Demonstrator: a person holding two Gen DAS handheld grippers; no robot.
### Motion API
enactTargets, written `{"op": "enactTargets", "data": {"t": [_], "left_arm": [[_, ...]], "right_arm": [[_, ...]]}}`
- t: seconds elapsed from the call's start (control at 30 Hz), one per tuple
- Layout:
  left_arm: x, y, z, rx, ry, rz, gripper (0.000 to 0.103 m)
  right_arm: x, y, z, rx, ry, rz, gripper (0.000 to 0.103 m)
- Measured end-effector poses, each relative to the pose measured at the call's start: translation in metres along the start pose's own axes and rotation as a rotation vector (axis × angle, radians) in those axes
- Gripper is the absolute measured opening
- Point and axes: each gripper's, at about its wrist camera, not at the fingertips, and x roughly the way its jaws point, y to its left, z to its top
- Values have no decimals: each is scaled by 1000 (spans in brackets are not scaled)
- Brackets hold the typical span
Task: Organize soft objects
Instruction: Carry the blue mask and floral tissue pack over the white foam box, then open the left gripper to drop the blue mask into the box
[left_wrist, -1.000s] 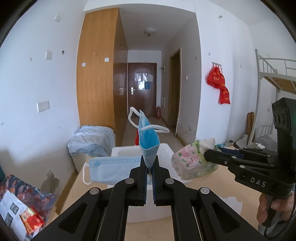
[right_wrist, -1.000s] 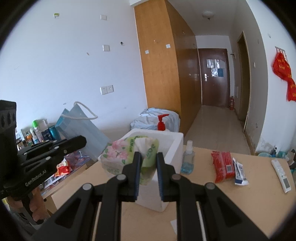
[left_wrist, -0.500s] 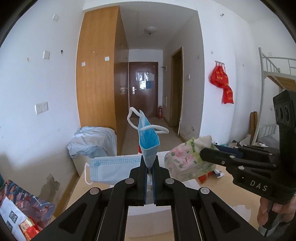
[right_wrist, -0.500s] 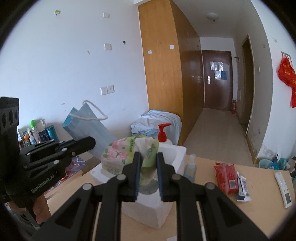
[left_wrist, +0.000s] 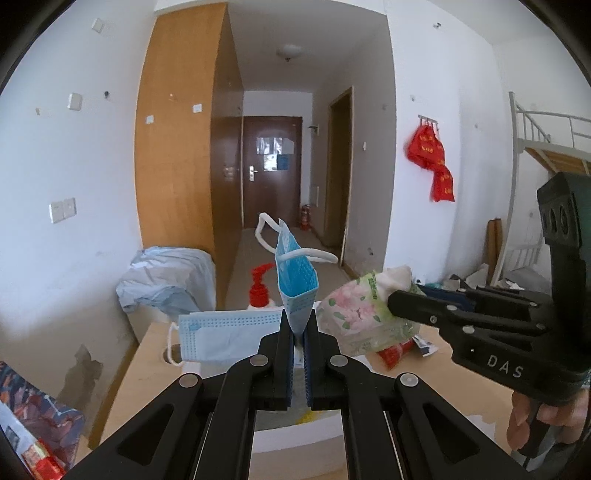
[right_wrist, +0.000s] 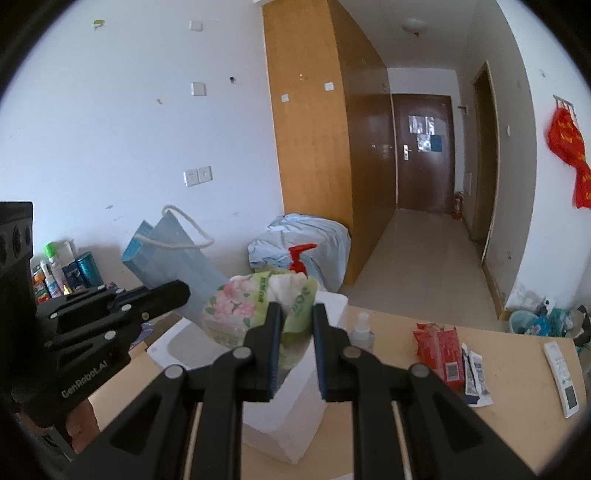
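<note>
At the bottom centre of your left wrist view, your left gripper is clenched on a blue face mask, which stands up between the fingers with its white ear loops curling out above. A second, flat face mask hangs just left of the fingers, and I can't tell whether it is pinched too. Below them sits the white foam box on the wooden table. Over in your right wrist view, your right gripper is clamped on the green end of a floral tissue pack, held above that same foam box, with white tissue poking out of its top. Behind the pack, a red pump bottle peeks up. Right of the box on the table stand a small clear bottle, then a red packet, and a white remote lies near the right edge of the frame.
</note>
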Motion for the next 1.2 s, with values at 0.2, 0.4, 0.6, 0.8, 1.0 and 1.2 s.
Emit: {"op": "enactTargets", "data": {"t": [0.2,0.4,0.6,0.8,1.0,1.2], "left_arm": [[12,-5,-3,-2,23,-52,5],[17,-7,-5,4,35,-64,5],[19,-6,-6,11,41,-65,5],[19,-2,-8,9,42,-31,22],[11,3,-10,-1,0,59,85],[8,11,-12,-4,-6,83,94]], "right_arm": [[-2,-4,3,16,-8,-22,20],[-1,-8,5,31,-5,-24,20],[-3,-8,6,29,-13,-24,20],[-7,-9,6,29,-19,-26,20],[-9,-13,8,35,-32,-39,20],[-9,-15,8,38,-31,-40,20]]}}
